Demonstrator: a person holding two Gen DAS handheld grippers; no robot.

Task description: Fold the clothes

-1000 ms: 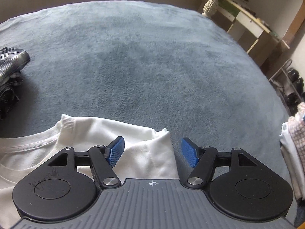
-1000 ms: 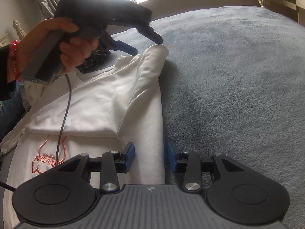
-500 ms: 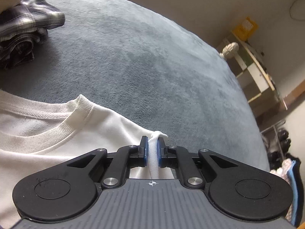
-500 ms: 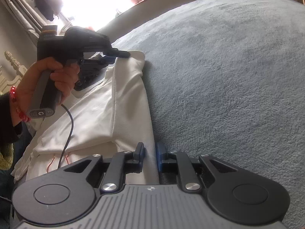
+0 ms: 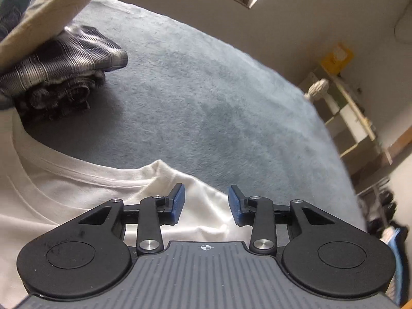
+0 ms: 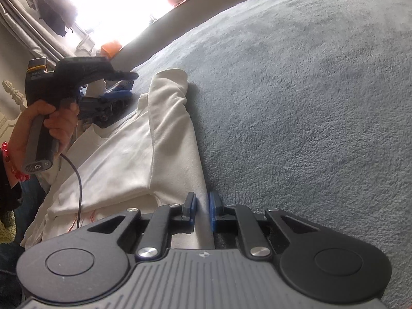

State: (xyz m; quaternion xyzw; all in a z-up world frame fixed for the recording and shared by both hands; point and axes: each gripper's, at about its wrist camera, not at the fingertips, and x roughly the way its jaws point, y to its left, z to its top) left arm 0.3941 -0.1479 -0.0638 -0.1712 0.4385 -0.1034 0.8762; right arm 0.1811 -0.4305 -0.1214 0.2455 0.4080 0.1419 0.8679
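Observation:
A white T-shirt point(image 6: 128, 154) lies on the grey-blue blanket point(image 6: 296, 103), its right side folded inward along a long crease. In the left wrist view its collar and shoulder point(image 5: 90, 188) fill the lower left. My left gripper point(image 5: 206, 204) is open, its blue pads point(image 5: 177, 203) apart just above the shoulder corner, holding nothing. It also shows in the right wrist view point(image 6: 121, 85), hovering left of the shoulder. My right gripper point(image 6: 202, 211) has its jaws close together around the shirt's side edge, with a narrow gap between them.
A pile of folded dark plaid clothes point(image 5: 64, 77) with a beige item point(image 5: 38, 18) on top sits at the blanket's far left. A wooden shelf unit point(image 5: 347, 118) stands past the blanket's right edge. A bright window point(image 6: 116, 5) lies behind.
My left gripper closed on the shirt's shoulder corner half a second ago and has now opened and let it go. My right gripper narrowed on the side edge and stays there.

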